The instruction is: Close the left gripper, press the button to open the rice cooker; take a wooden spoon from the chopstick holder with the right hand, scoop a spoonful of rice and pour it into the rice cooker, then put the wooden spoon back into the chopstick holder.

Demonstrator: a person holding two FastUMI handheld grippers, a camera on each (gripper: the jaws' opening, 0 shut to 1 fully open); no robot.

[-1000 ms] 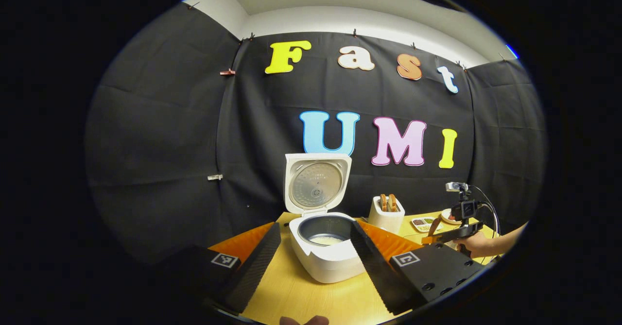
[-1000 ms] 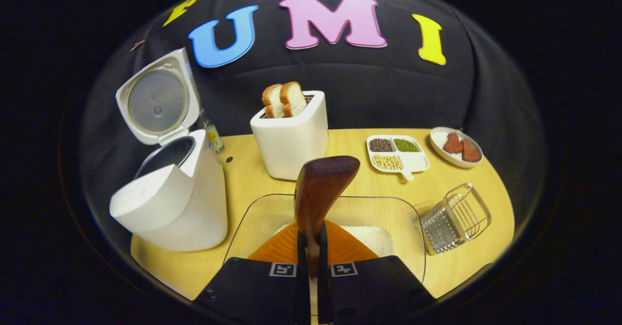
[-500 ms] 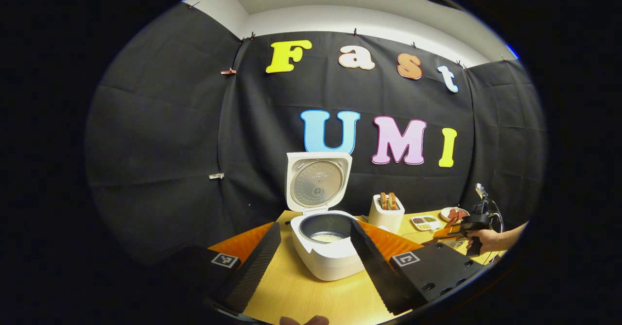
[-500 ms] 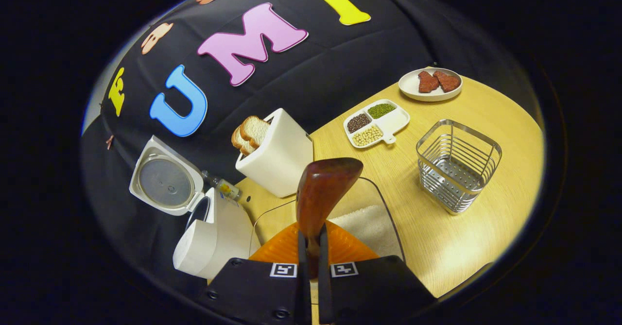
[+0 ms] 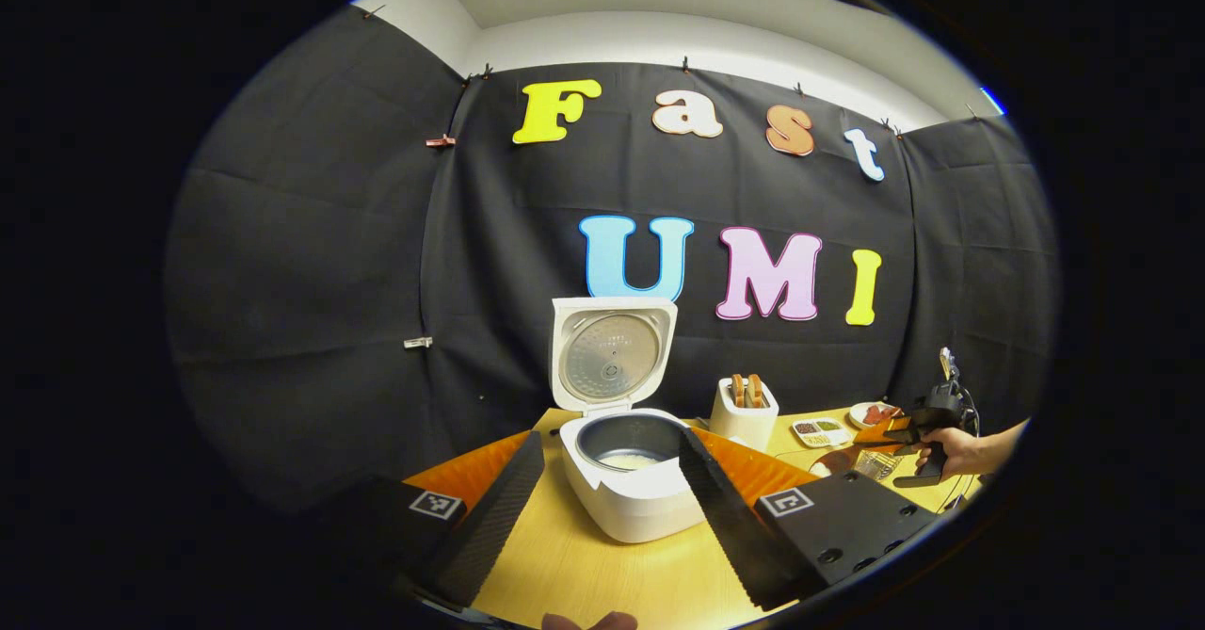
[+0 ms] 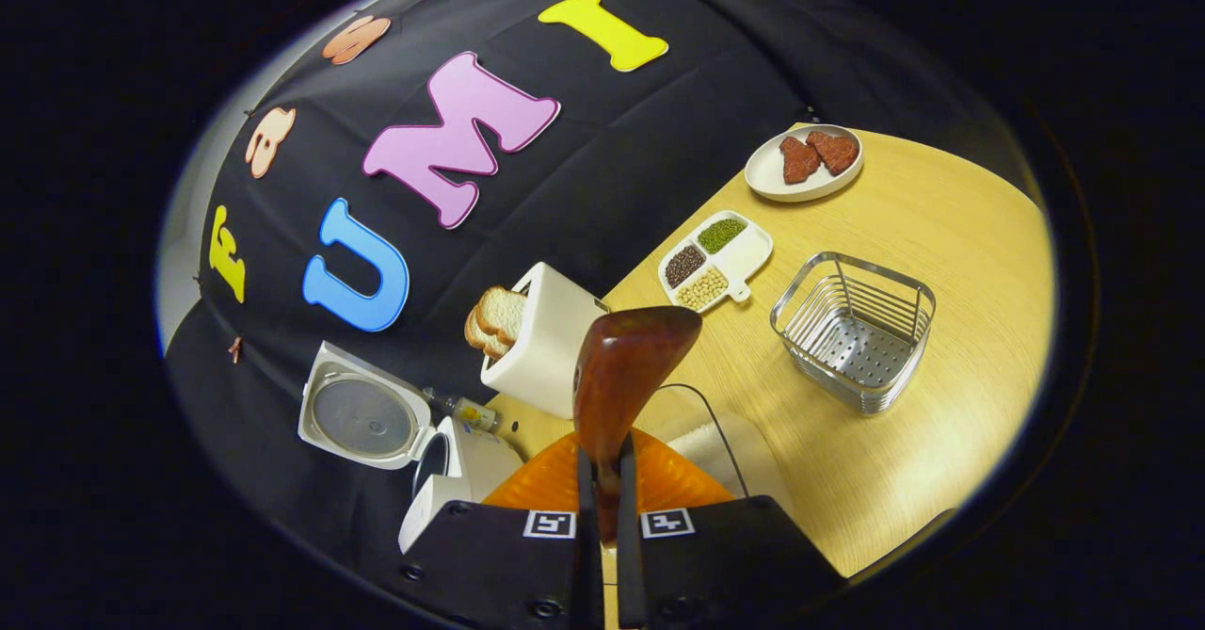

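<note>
The right gripper (image 6: 602, 508) clamps the wooden spoon (image 6: 621, 380) (bowl upward) near the chopstick holder (image 6: 855, 329). The left gripper (image 5: 602, 508) stands open before the open-lidded rice cooker (image 5: 629, 489) on the bench (image 5: 584, 573).

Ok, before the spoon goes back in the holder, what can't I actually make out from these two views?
- Wooden spoon, right gripper view: its handle is buried between the claw fingers.
- Glass rice dish, right gripper view: the spoon and right claw cover most of it.
- Rice cooker, left gripper view: how much rice is in it, hidden by the pot rim.
</note>
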